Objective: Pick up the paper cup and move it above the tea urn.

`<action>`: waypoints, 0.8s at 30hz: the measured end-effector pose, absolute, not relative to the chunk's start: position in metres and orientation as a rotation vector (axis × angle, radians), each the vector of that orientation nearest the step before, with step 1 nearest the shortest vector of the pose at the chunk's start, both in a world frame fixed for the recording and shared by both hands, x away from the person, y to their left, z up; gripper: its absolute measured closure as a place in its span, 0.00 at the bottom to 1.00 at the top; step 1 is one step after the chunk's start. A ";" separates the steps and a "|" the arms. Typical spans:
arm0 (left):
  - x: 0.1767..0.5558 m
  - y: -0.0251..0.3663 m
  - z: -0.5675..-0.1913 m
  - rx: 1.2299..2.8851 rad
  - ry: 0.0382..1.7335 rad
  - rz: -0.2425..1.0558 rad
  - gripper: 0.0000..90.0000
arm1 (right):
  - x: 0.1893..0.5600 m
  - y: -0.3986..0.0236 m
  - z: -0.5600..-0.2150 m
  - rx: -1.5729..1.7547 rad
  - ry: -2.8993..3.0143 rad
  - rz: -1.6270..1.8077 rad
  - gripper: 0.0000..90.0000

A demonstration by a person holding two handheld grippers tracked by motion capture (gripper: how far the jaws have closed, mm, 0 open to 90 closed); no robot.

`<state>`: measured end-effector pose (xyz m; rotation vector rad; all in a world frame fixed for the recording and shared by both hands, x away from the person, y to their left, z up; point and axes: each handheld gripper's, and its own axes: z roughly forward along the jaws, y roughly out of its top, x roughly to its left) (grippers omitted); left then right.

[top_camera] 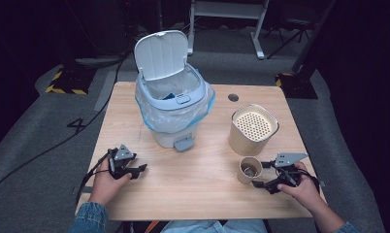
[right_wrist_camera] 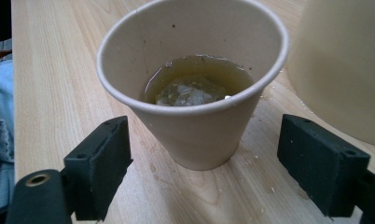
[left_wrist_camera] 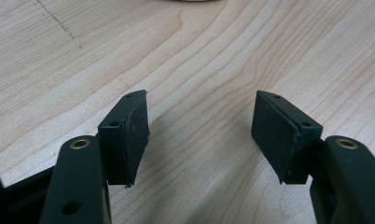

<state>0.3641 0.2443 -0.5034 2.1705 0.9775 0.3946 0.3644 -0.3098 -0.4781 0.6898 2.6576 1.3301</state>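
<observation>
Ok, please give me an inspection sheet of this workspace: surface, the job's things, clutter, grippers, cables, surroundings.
Surface: wooden table, small wet spots around the cup.
Job's things: paper cup upright, holding brownish liquid with a soaked lump in it; beige canister with a perforated top stands just behind it.
Clutter: pedal bin, lid up, lined with a clear bag, something blue inside.
Grippers: right hand-held gripper open, its jaws either side of the cup, not touching it; left hand-held gripper open over bare wood.
Cables: a black cable trails from the left gripper; others lie on the floor at left.
Surroundings: grey carpet, dark room, a white frame behind the table.
</observation>
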 end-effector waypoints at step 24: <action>0.364 0.244 -0.503 2.176 0.973 0.390 0.40 | 0.373 -0.288 -0.496 0.610 2.619 1.442 0.31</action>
